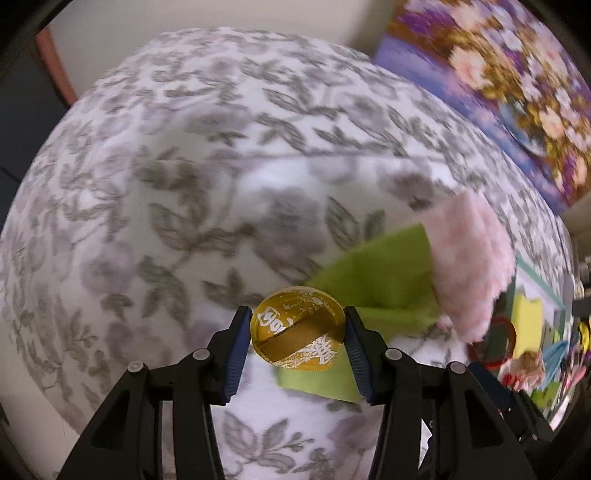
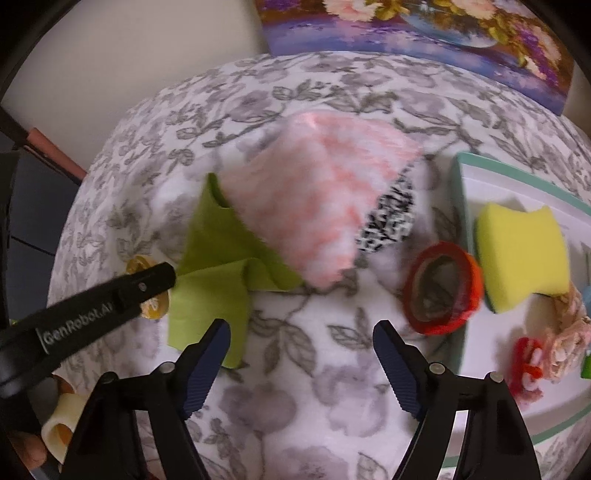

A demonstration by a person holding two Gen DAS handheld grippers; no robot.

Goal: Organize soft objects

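My left gripper [image 1: 298,330] is shut on a round gold foil disc [image 1: 298,330] with white print and holds it over the floral tablecloth [image 1: 147,184]. Just right of it lie a green cloth [image 1: 376,273] and a fluffy pink-and-white cloth [image 1: 469,258]. In the right wrist view the pink cloth [image 2: 314,199] lies on the green cloth [image 2: 214,258], partly covering a black-and-white patterned piece [image 2: 391,218]. My right gripper [image 2: 301,343] is open and empty, just in front of the green cloth. The left gripper's arm [image 2: 92,306] reaches in from the left with the gold disc [image 2: 147,280] mostly hidden behind it.
A white tray with a teal rim [image 2: 460,177] stands at the right, holding a yellow sponge [image 2: 524,254] and small trinkets [image 2: 528,365]. A red tape ring [image 2: 443,288] leans at its edge. A flower painting [image 2: 406,29] stands against the back wall.
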